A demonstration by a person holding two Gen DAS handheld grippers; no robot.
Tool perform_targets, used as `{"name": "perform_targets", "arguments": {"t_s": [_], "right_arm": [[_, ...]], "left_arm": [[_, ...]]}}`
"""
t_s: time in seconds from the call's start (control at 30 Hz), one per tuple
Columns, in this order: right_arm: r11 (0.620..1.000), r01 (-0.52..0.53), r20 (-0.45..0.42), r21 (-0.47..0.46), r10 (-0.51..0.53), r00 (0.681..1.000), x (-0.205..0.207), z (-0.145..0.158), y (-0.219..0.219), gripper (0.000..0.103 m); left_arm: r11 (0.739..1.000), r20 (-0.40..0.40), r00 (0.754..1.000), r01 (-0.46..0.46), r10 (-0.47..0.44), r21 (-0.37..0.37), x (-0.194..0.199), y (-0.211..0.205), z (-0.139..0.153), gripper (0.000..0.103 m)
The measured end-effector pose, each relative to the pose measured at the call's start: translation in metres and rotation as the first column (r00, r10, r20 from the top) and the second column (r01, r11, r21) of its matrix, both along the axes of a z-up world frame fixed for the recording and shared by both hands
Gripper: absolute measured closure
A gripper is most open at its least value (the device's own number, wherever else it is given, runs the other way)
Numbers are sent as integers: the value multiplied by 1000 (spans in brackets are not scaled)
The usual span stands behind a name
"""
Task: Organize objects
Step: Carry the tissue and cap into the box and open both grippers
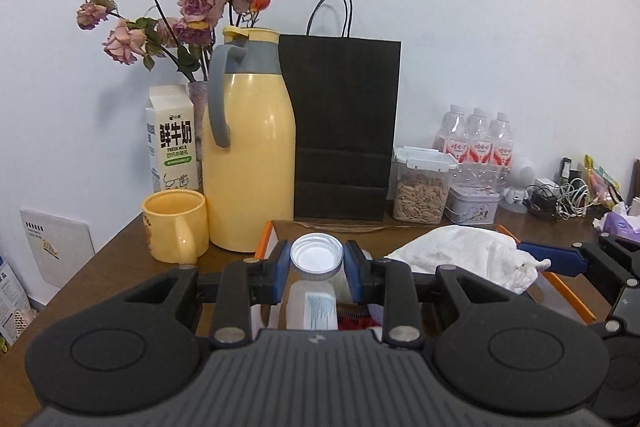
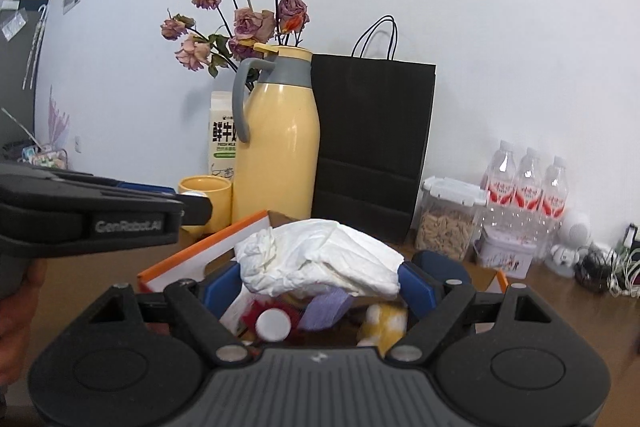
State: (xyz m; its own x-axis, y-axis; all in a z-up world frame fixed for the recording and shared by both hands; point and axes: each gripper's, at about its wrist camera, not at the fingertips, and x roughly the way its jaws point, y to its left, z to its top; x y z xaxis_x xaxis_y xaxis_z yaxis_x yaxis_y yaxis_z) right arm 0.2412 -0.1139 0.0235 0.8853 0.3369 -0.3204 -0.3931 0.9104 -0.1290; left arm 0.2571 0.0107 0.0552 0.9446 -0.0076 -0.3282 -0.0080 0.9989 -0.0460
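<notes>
Left gripper (image 1: 317, 269) around upright bottle (image 1: 314, 301), cap (image 1: 317, 258) upward.

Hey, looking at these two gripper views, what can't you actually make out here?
- Box contents, right wrist view: mostly buried under the white cloth.
- White bottle, left wrist view: its lower part hidden behind the left gripper; label too blurred to read.
- Vase, both views: hidden behind the yellow jug and milk carton.
- Cable clutter, left wrist view: too small to identify.
</notes>
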Motion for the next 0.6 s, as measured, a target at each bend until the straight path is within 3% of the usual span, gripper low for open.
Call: {"name": "perform_targets", "arguments": {"t_s": [0.23, 0.53, 0.57, 0.6], "right_arm": [[998, 21, -4, -57, -21, 1000, 36, -11, 10, 19], [998, 37, -42, -55, -39, 998, 66, -28, 3, 18], [998, 39, -47, -57, -41, 998, 67, -29, 2, 16], [997, 40, -58, -59, -44, 997, 69, -31, 1, 12]], "left_arm": [[1000, -44, 999, 0, 0, -17, 36, -2, -15, 74], [1000, -100, 995, 25, -26, -9, 63, -1, -33, 73], [1000, -104, 994, 27, -27, -6, 64, -1, -34, 72], [1000, -105, 994, 26, -26, -3, 65, -1, -35, 63]]}}
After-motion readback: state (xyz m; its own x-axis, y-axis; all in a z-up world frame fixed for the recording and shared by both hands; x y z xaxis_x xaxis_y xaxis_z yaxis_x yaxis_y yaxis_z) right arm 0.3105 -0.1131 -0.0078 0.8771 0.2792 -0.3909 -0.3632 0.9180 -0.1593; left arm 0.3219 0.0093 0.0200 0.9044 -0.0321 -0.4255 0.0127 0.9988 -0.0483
